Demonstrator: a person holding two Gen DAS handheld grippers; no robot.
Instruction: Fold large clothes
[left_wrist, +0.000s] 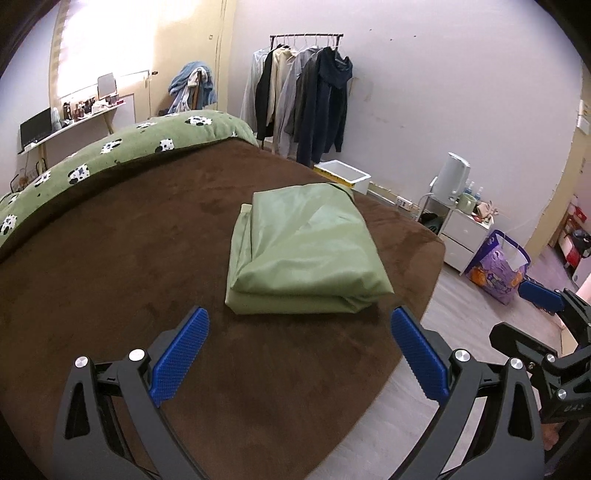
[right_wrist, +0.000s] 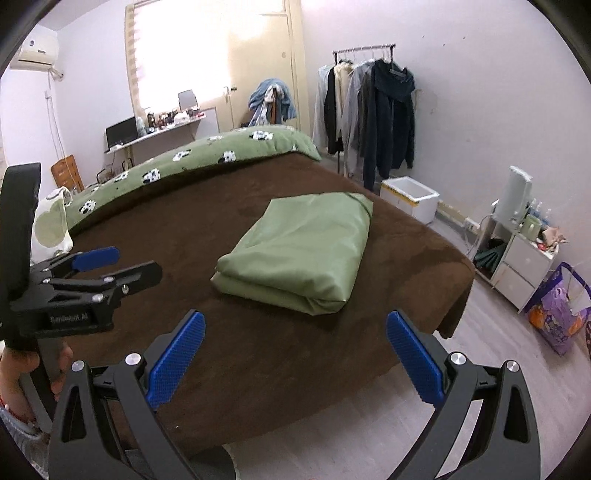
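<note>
On the bed: green garment (left_wrist: 301, 251) sits folded into a neat stack on the brown blanket (left_wrist: 110, 280), near the foot corner.
Left gripper (left_wrist: 300, 354): spread wide, empty.
Right gripper (right_wrist: 295, 358): spread wide, empty.
Tip: looks basically done, I'd just press the edges flat.
Views: only the right camera shows the air conditioner (right_wrist: 38, 50).

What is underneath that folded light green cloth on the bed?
The folded light green cloth lies directly on the brown plush bedspread, which shows all around it. Whatever is beneath the bedspread is covered.
</note>
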